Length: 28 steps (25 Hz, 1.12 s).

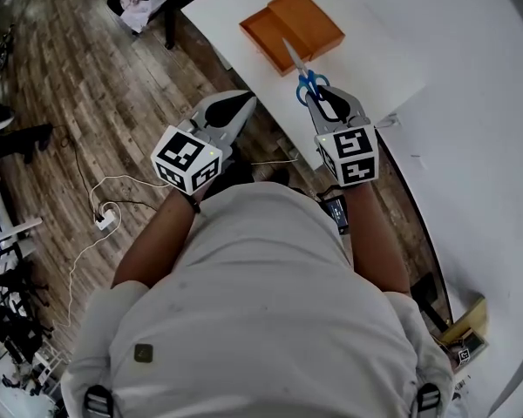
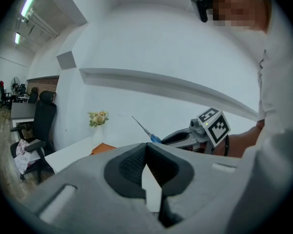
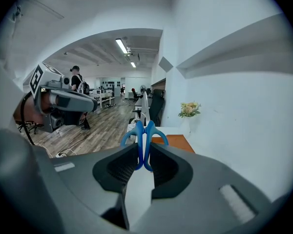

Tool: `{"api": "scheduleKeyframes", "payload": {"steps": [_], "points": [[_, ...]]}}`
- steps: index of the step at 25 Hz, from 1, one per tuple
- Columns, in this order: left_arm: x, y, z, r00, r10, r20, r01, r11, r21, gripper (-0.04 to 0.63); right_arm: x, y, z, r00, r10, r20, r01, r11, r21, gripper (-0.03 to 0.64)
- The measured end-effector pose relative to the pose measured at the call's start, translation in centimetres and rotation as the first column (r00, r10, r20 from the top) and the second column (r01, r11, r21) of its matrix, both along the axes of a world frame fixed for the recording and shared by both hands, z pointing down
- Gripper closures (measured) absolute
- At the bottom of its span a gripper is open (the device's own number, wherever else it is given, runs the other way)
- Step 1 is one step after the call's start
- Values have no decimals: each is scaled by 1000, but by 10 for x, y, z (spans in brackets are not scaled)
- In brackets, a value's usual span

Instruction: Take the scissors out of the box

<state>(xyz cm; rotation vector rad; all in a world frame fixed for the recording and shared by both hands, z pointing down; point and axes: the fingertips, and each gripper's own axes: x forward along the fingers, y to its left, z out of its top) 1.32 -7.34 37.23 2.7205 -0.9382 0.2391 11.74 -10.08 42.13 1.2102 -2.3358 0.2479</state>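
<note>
White table [image 1: 436, 33] fills the upper right of the head view; brown wooden floor [image 1: 70, 85] lies to its left. The orange box [image 1: 292, 26] sits near the table's far-left corner (two orange parts side by side, touching).

My left hand-held gripper [image 1: 237, 107] hangs over the floor just off the table's edge. The left gripper view shows its jaws meeting at the tips with nothing between them: closed and empty.

My right hand-held gripper [image 1: 324, 96] is over the table's near edge and points toward the box. Its jaws are clamped on the scissors [image 1: 302, 75]. In the right gripper view, the two blue handle loops [image 3: 144, 135] stand pressed together between the ribbed pads [image 3: 124, 167].

The scissors are out of the box and held in the air, with the steel blades together and pointing away from me. In the head view the blade tip overlaps the box's near rim.

A small bunch of flowers [image 3: 188, 109] stands at the table's far end against the wall.
</note>
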Motion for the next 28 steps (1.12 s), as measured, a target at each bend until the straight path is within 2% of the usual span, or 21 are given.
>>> {"api": "scheduleKeyframes", "payload": {"steps": [9,20,28], "points": [[-34,10,-13,998,63,-12,-63,998,9,591,-24,15,-18,996,80,29,-81,996,42,525],[-95,24,-18,986,165,-23,-165,986,20,591,-78,44,-35,984,173,46,-176,981,79,525],[-112,28,-15,973,226,-42,-225,974,21,591,-101,67,-41,976,212,53,-216,970,107,523]]}}
